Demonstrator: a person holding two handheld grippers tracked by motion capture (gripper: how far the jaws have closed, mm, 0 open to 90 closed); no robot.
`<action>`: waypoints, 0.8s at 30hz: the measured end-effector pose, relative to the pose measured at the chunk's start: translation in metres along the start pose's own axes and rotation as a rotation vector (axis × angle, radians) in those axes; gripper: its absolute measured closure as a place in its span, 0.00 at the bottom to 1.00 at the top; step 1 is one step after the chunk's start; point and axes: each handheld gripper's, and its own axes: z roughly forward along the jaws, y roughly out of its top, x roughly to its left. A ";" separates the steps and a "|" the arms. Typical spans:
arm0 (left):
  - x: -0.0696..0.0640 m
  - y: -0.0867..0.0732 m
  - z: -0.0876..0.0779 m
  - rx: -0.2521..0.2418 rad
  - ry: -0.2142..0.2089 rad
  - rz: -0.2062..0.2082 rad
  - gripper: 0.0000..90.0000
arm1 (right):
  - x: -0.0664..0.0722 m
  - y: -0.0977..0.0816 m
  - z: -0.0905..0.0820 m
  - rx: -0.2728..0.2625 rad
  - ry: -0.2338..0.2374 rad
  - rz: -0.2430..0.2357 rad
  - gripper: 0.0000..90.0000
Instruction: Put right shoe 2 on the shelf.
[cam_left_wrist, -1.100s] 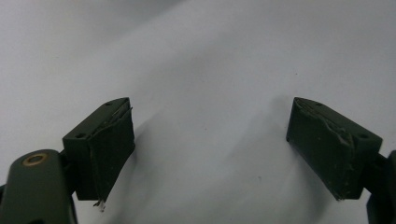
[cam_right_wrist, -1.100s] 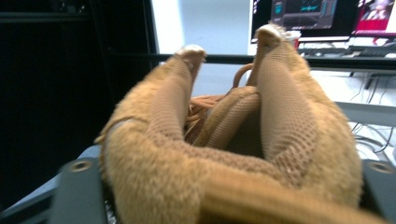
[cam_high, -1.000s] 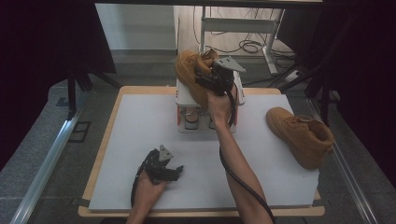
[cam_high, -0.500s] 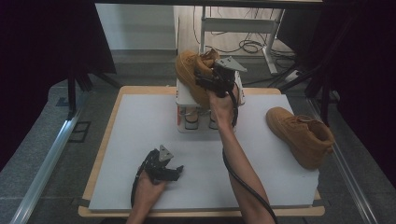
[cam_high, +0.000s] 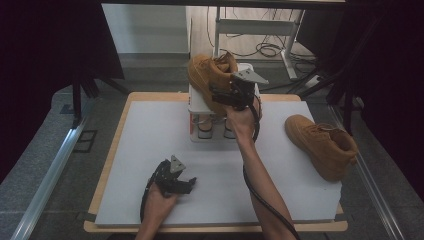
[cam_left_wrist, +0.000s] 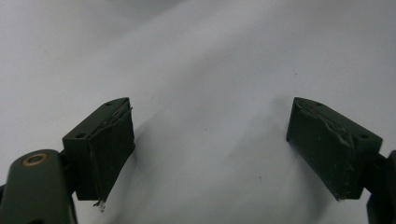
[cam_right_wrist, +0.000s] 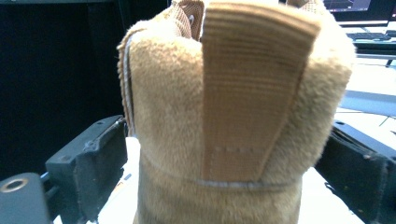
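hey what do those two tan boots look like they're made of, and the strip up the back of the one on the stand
Boot on the stand: looks like suede or nubuck, matte and fuzzy, with a visible nap and stitch lines. The strip up its heel: seemingly woven fabric tape, finely ribbed, sewn on. Boot on the table: same matte tan look, probably the same, but too far off to be sure.

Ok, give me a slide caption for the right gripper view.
Open right claw straddling the heel of a tan boot, its jaws just opened, woven pull tab facing the camera.
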 end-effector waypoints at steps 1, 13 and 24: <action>0.000 0.000 0.000 0.000 0.000 0.000 0.17 | -0.001 0.000 -0.002 0.001 0.004 0.000 0.07; 0.000 0.000 0.000 -0.001 0.000 -0.001 0.17 | -0.001 -0.009 -0.025 0.048 0.001 -0.060 0.25; 0.000 0.000 0.000 0.001 0.000 -0.001 0.17 | -0.013 -0.025 -0.052 0.121 0.079 -0.099 0.63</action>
